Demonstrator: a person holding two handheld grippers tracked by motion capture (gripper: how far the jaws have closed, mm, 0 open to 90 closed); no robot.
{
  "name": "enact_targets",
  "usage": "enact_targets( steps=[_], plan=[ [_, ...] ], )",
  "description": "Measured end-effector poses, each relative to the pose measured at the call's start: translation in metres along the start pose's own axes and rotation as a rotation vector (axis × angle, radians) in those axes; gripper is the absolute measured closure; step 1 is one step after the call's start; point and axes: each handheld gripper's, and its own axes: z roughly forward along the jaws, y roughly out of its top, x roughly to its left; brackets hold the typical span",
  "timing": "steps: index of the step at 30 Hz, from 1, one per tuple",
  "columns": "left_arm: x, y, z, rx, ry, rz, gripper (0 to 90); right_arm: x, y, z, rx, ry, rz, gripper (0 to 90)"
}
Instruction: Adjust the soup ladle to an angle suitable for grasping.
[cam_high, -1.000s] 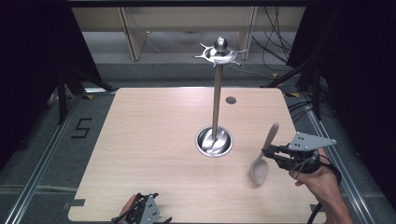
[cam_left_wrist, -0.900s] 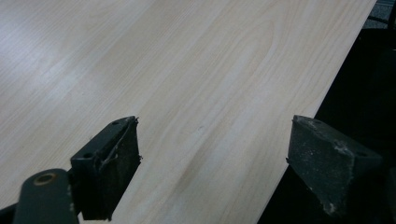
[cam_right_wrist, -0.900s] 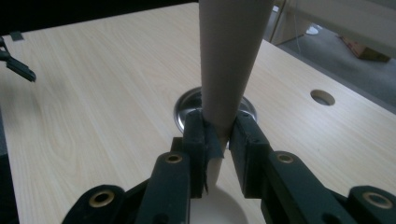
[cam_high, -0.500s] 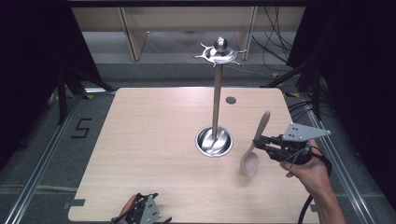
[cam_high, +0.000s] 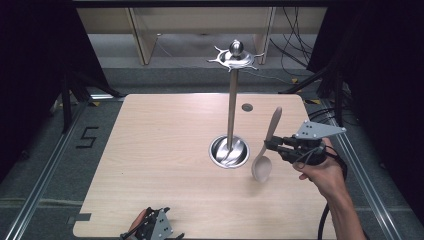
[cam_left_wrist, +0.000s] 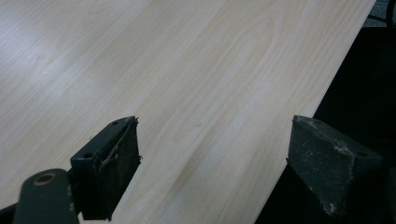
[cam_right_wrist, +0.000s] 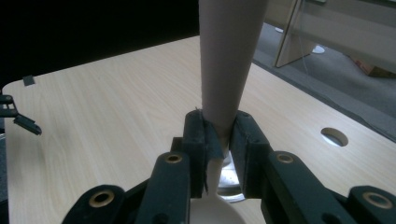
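A pale beige spoon (cam_high: 265, 150) hangs over the table's right side, handle up and bowl down. My right gripper (cam_high: 272, 145) is shut on its neck, just right of the metal stand's round base (cam_high: 229, 151). In the right gripper view the handle (cam_right_wrist: 229, 60) rises wide between the two jaws, and the bowl (cam_right_wrist: 217, 212) shows below them. The stand's thin pole (cam_high: 232, 107) carries a star-shaped hook top (cam_high: 235, 54). My left gripper (cam_high: 150, 227) rests at the table's near edge, open; its own view shows its jaws wide apart over bare wood (cam_left_wrist: 187, 84).
The wooden table (cam_high: 150, 150) has a small round hole (cam_high: 247, 107) near its far right. Metal rails run along both sides of the floor. Shelving and cables stand beyond the far edge. The table's near edge (cam_left_wrist: 299, 112) drops into dark beside the left gripper.
My right gripper has carried the spoon leftward and a little away from me, closer to the stand's base. The left gripper has stayed in place.
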Motion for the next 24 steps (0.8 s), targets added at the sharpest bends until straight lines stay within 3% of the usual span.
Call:
enact_targets(
  steps=[4, 6, 13, 18, 20, 24],
  plan=[
    [0.0, 0.0, 0.0, 0.001, 0.002, -0.001, 16.0, -0.001, 0.012, 0.002, 0.022, -0.002, -0.018, 77.3],
    [0.0, 0.0, 0.0, 0.001, 0.0, 0.0, 16.1, -0.002, 0.018, 0.004, 0.0, -0.023, -0.042, 77.3],
    [0.0, 0.0, 0.0, 0.001, -0.001, 0.001, 16.0, -0.005, 0.035, 0.007, 0.014, -0.023, -0.03, 77.3],
    [0.0, 0.0, 0.001, 0.001, 0.003, 0.002, 16.0, -0.008, 0.043, 0.009, 0.007, -0.022, -0.057, 77.3],
    [0.0, 0.0, 0.001, -0.001, -0.026, -0.005, 16.0, -0.008, 0.046, 0.01, 0.002, -0.024, -0.05, 77.3],
    [-0.001, 0.0, 0.001, -0.005, -0.026, -0.009, 16.0, -0.009, 0.051, 0.011, 0.007, -0.022, -0.041, 77.3]
  ],
)
